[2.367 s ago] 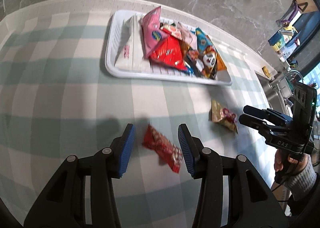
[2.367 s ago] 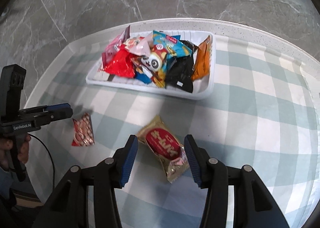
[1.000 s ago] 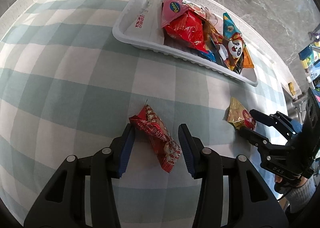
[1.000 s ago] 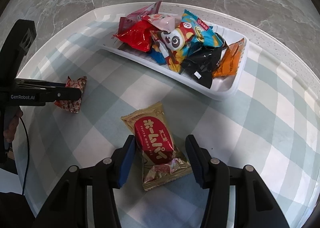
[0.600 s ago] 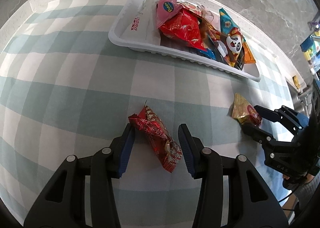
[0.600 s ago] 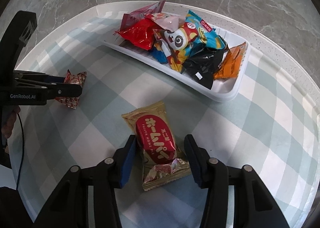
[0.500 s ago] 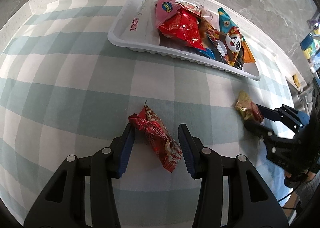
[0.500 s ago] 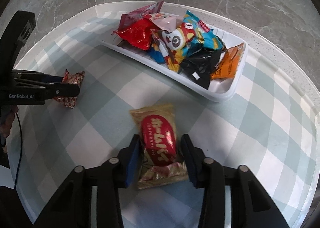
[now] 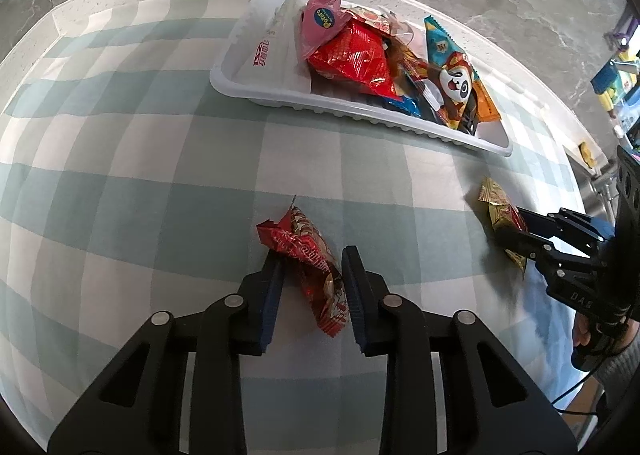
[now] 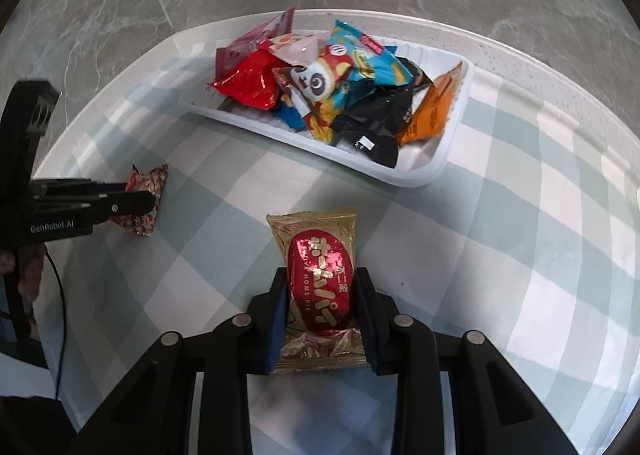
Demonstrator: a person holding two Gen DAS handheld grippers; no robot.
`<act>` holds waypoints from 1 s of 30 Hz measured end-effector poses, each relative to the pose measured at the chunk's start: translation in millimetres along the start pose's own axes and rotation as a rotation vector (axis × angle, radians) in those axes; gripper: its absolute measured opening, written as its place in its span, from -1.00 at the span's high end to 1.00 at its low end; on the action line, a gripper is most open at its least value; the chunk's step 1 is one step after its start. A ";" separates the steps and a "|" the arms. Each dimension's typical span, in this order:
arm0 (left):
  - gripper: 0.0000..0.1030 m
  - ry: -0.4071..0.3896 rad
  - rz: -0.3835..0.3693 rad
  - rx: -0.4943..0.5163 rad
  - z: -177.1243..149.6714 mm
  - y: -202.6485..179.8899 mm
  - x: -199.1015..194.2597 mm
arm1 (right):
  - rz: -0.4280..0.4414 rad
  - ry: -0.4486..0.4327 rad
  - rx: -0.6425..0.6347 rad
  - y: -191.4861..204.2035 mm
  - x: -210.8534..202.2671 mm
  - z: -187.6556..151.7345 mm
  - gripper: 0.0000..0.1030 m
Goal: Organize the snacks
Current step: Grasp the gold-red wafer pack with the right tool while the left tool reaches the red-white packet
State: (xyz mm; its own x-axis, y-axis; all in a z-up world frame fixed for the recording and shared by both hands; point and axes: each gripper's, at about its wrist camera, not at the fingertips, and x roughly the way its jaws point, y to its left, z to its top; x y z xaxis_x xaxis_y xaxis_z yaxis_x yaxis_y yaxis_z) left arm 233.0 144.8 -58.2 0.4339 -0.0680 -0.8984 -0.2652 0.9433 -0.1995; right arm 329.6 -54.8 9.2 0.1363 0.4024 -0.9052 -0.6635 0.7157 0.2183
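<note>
A red crinkled snack packet [image 9: 296, 235] lies on the checked tablecloth between the blue pads of my left gripper [image 9: 312, 259]. Its jaws are closing and press the wrapper from both sides. In the right wrist view the left gripper [image 10: 148, 195] pinches that packet [image 10: 150, 177]. My right gripper [image 10: 322, 275] is closing too, and its pads squeeze a gold pie packet with a red oval label [image 10: 316, 239]. The left wrist view shows the right gripper [image 9: 516, 231] on that gold packet [image 9: 494, 199]. A white tray [image 9: 360, 111] piled with several snack bags stands beyond both.
The round table's pale rim [image 10: 520, 51] curves behind the tray [image 10: 440, 171], with grey marble floor beyond. A person's hand [image 9: 580, 335] grips the right tool's handle. Shelves with colourful items [image 9: 616, 75] stand at the far right.
Both pairs of jaws have narrowed onto their packets. The gold packet has turned straight between the right pads, and the red packet is crumpled between the left pads.
</note>
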 end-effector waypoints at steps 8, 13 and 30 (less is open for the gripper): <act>0.46 -0.013 -0.010 0.009 -0.1 1.4 -6.0 | 0.043 -0.010 0.097 -11.3 -9.1 -3.3 0.34; 0.46 -0.020 -0.015 0.018 0.0 1.4 -9.5 | 0.062 -0.015 0.143 -16.1 -11.7 -4.2 0.34; 0.46 -0.047 -0.042 0.035 2.1 4.1 -21.4 | 0.069 -0.067 0.256 -31.8 -29.0 -2.3 0.34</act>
State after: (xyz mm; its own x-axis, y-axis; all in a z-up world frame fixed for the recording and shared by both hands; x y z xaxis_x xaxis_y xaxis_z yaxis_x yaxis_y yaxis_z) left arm 224.5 150.8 -38.9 0.4840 -0.0930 -0.8701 -0.2163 0.9508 -0.2220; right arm 345.0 -90.6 27.8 0.1508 0.4860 -0.8608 -0.4667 0.8027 0.3714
